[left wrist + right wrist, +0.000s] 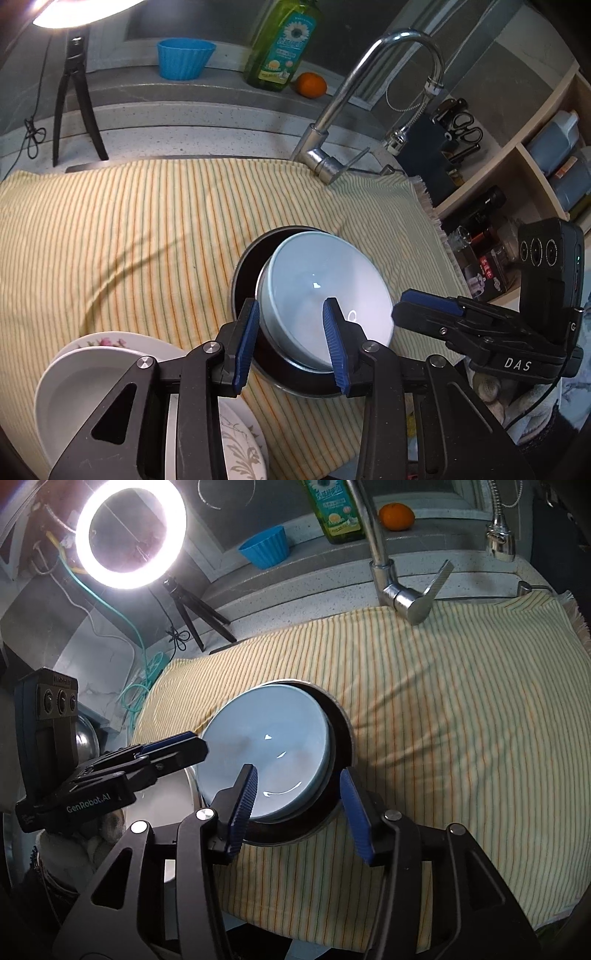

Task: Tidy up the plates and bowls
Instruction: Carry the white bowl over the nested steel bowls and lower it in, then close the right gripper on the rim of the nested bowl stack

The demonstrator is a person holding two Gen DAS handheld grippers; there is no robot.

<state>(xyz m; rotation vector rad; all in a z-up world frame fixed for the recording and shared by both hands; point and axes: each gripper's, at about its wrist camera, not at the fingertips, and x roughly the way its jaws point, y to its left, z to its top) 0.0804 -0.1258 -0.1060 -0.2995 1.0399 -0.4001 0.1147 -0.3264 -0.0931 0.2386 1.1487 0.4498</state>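
A light blue bowl sits tilted inside a dark bowl on the striped cloth; both also show in the right wrist view, blue bowl, dark bowl. My left gripper is open with its jaws astride the blue bowl's left rim. My right gripper is open astride the right rims of both bowls. A white bowl rests on floral plates at lower left.
A faucet stands behind the cloth. A blue cup, green soap bottle and orange sit on the back ledge. A ring light on a tripod stands at left. Shelves with bottles are at right.
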